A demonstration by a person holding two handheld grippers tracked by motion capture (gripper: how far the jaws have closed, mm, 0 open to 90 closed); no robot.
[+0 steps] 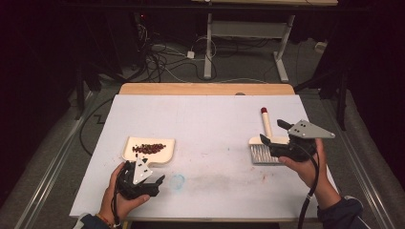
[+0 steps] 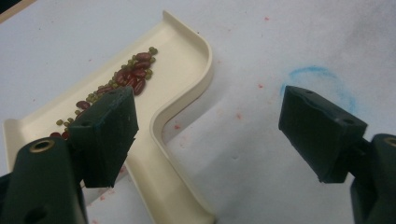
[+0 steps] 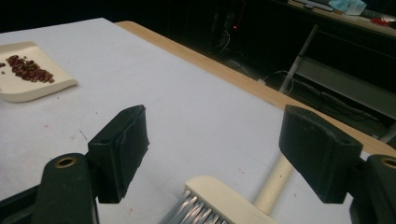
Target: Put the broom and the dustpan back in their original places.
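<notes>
A dim room is seen, with cables trailing over the floor behind a white-covered table (image 1: pixel 200 124) whose wooden far edge is left bare. The covering is marked with faint red specks and a blue scribble (image 2: pixel 317 79).

The cream dustpan (image 1: pixel 149 150) is found lying flat on the left part of the table, its open lip turned away from the person and its handle pointing back towards them. A small heap of red and green beans (image 1: pixel 149 148) is held in the pan, gathered against its far side, so the sweeping is judged to be done or nearly so. The left gripper (image 1: pixel 152 183) is held just short of the pan handle, jaws spread wide and nothing between them; in the left gripper view one pad (image 2: pixel 109 135) stands over the handle, the other over bare covering, which suggests a grasp of the handle is being lined up.

On the right part of the table, well apart from the pan, the hand brush (image 1: pixel 265 143) is laid flat with its bristles towards the person and its red-tipped handle pointing away. The right gripper (image 1: pixel 274 133) is poised directly above the brush head, jaws likewise wide and holding nothing. Whether the brush is being approached or has been released cannot be told.
</notes>
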